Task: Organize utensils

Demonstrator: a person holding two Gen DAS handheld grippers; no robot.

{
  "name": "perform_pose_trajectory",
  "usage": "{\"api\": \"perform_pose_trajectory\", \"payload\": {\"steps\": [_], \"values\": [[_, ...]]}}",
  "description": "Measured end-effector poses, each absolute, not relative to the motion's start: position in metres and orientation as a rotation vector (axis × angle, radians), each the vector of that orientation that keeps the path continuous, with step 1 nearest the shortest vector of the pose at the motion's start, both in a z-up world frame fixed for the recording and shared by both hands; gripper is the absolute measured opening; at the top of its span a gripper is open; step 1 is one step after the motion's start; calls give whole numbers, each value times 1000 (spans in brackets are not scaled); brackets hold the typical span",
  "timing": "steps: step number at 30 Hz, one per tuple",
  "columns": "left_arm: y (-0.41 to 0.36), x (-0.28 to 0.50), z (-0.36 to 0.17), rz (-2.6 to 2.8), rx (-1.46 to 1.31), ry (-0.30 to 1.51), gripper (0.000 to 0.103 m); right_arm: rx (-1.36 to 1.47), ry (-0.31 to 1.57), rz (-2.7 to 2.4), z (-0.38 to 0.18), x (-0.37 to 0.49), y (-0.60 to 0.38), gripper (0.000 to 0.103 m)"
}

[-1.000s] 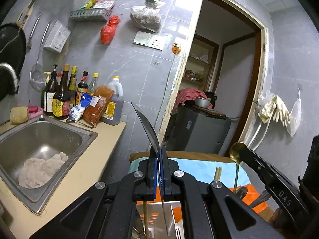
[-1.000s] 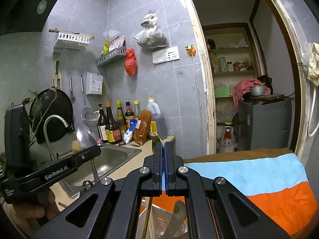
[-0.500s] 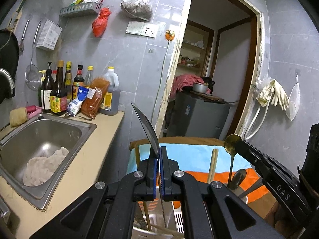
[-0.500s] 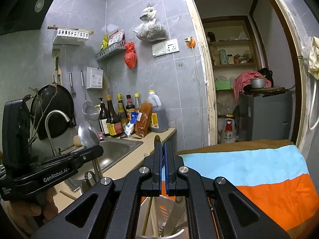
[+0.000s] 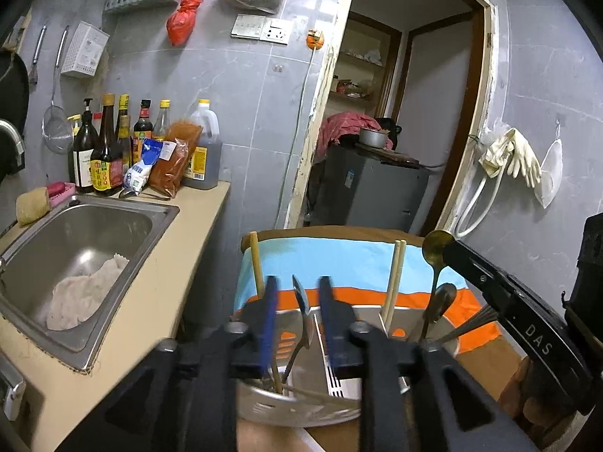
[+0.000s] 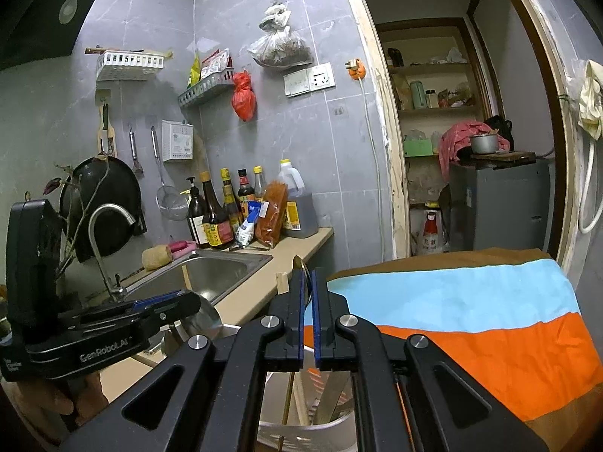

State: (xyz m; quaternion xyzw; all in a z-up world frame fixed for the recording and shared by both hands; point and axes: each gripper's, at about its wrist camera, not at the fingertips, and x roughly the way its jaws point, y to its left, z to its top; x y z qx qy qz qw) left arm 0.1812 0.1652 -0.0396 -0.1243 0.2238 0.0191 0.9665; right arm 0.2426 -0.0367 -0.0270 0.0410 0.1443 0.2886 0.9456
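Released, steel spoon (image 5: 304,314) (upright) between opening left gripper (image 5: 297,309).

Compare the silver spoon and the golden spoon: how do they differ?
Colour: the silver spoon is grey steel, the golden spoon brass-yellow. Grip: the silver spoon stands free between the fingers of the left claw, which are opening; the golden spoon is pinched in the shut right claw. Both stand bowl up, handles down toward the metal holder.
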Motion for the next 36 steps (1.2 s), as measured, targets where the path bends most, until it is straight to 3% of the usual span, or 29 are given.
{"api": "perform_pose_trajectory", "payload": {"steps": [2,4,6,11,16,18,25,30,36], "values": [[167,178,-38,35,-267,446,40,92,301,590,-27,241,-37,6],[168,174,-35,49,-274,438,41,104,305,598,-25,239,-38,12],[169,173,-32,57,-278,437,41,117,311,615,-23,238,-40,26],[166,160,-20,65,-293,410,54,137,294,596,-11,226,-52,26],[157,149,-9,64,-287,400,57,135,282,560,1,215,-71,29],[150,142,-4,63,-285,388,64,136,277,545,6,209,-81,40],[125,117,13,45,-273,347,77,142,243,477,21,180,-118,53],[103,93,23,35,-269,330,97,136,228,436,33,157,-147,69],[74,64,30,50,-236,330,102,131,214,396,44,126,-184,89]]}}
